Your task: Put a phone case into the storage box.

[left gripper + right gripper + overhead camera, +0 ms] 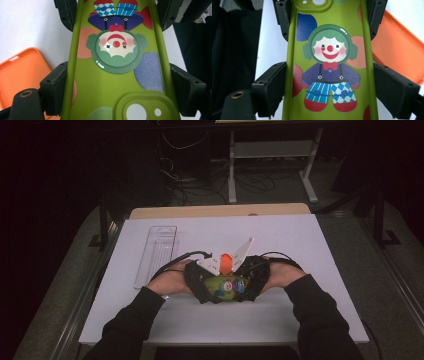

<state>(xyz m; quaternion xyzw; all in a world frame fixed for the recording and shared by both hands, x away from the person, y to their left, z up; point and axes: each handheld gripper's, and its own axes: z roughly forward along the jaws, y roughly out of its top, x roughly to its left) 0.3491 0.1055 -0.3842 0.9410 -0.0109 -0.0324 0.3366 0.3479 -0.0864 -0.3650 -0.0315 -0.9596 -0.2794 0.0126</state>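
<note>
Two grippers on one green clown-print phone case (110, 75), held at the near-centre of the white table (300, 240): left gripper (200, 285) clamps the camera-hole end, right gripper (252, 282) the other end. Orange phone case (20, 72) lies just beside; clear plastic tray (156, 255) lies apart.

clear tray (156, 255), orange case (226, 263), white table (300, 245).

Black sleeves (131, 322), black tools, white plates, trailing cables

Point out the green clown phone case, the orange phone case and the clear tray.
green clown phone case (329, 50), right gripper view, clown's face.
orange phone case (22, 67), left gripper view, inner surface.
clear tray (156, 255), high view, ribbed bottom.
</note>
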